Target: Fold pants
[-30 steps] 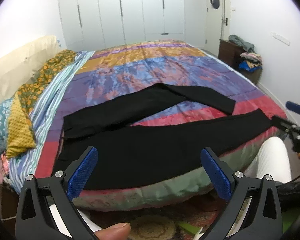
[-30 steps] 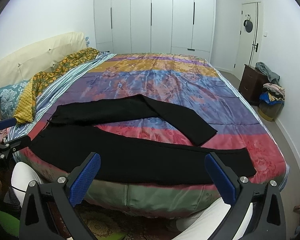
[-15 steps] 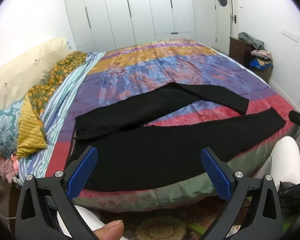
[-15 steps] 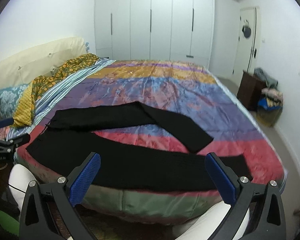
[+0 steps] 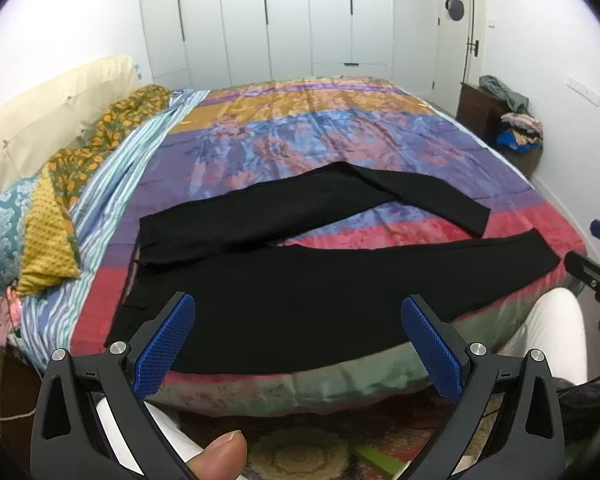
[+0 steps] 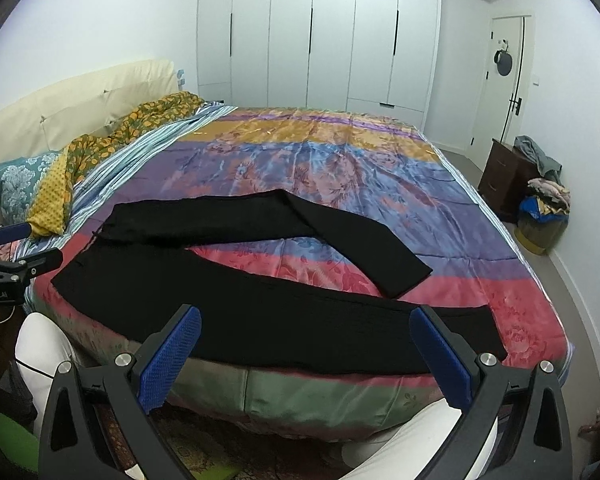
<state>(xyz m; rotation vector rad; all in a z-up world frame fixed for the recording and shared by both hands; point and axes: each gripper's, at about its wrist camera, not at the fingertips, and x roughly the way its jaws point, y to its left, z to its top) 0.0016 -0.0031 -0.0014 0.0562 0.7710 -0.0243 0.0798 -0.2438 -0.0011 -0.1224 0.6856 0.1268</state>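
Black pants lie spread flat on the bed, waist at the left, near leg along the front edge, far leg angled away and bent toward the right. They also show in the right wrist view. My left gripper is open and empty, held above the bed's front edge near the waist end. My right gripper is open and empty, held off the front edge near the near leg's cuff end. Each gripper shows at the other view's edge: the right one, the left one.
The bed has a multicoloured striped cover, pillows and a cream headboard at the left. White wardrobes stand behind. A dark nightstand and a clothes pile are at the right wall. My white-trousered knees are at the bed's edge.
Both grippers have risen and pulled back a little, so the views tilt up and show more of the room. The pants have not moved. Both grippers stay open.
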